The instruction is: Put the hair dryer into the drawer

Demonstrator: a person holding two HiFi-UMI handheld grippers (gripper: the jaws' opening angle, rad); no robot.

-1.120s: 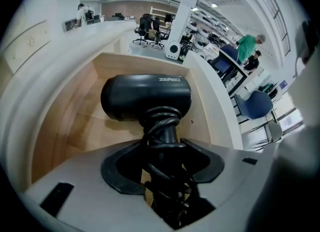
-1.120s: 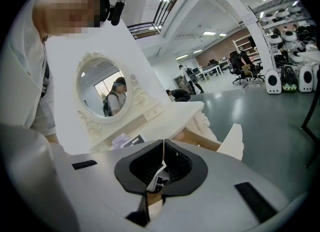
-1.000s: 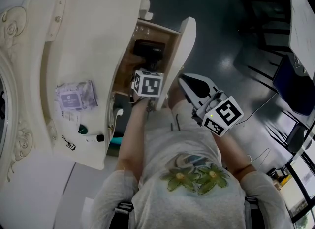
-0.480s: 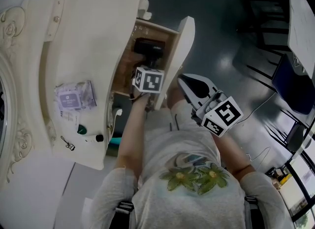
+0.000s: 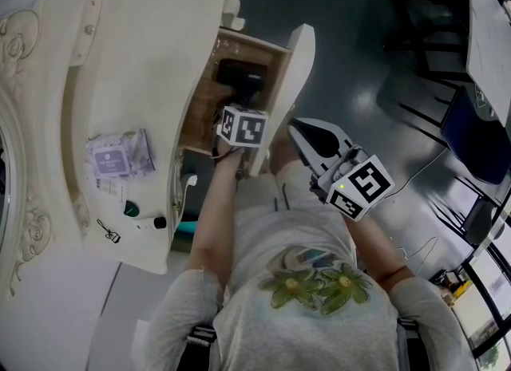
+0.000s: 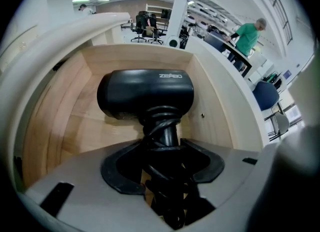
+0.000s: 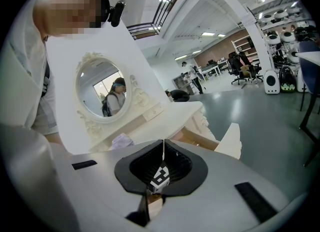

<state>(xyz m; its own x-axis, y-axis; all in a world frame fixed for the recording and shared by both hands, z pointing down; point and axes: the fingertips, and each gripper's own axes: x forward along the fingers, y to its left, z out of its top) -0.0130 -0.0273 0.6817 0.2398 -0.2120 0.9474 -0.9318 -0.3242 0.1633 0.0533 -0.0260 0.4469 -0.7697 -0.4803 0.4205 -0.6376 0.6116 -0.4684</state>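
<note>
Hair dryer [image 6: 145, 94] inside open drawer [image 6: 65, 121], between jaws of left hand-held gripper [image 6: 165, 151]

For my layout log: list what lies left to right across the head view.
Lilac soft packet → black hair dryer in the open wooden drawer → right gripper → dark blue chair.
</note>
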